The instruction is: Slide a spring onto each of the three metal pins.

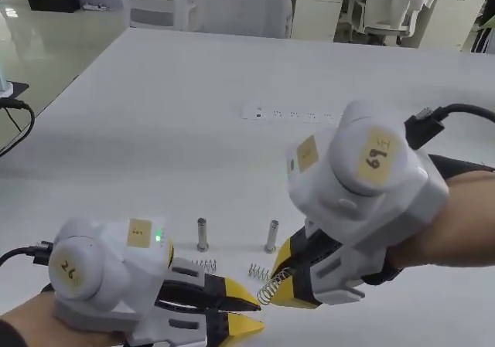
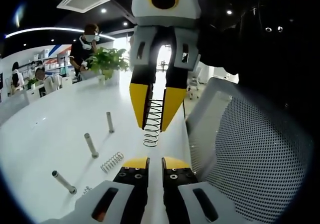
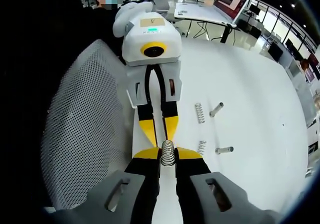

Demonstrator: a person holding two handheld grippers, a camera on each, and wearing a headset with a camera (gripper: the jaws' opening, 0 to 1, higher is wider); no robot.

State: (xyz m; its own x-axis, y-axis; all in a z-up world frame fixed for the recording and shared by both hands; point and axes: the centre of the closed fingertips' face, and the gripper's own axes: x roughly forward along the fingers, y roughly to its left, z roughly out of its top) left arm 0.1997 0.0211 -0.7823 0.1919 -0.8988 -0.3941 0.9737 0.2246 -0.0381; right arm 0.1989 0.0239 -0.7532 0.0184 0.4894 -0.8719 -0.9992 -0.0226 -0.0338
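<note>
Workbench at the spring-loading stage. The right gripper point(image 3: 168, 156) has its yellow-tipped jaws closed across the small silver coil spring point(image 2: 152, 121), gripping it by the sides of its upper coils. The spring's free end projects past the tips towards the left gripper point(image 2: 155, 163). The left gripper's jaws stand narrowly apart with nothing between them, and they point at that free end from just short of it without touching.

Three short grey metal pins stand upright on the white table point(image 1: 155, 115), all bare: far pin point(image 2: 109, 121), middle pin point(image 2: 90, 145), near pin point(image 2: 63, 181). Two loose springs lie flat beside them, one point(image 1: 205, 265) before the left-hand pin and one point(image 1: 259, 271) close to the held spring.

Handling, as judged: the spring is very light and made of thin round wire. It gives readily along its length and may squirt sideways out of a hard pinch. The best hold is gentle, across the coils near one end, so that the open bore at the other end stays clear to meet a pin top.
</note>
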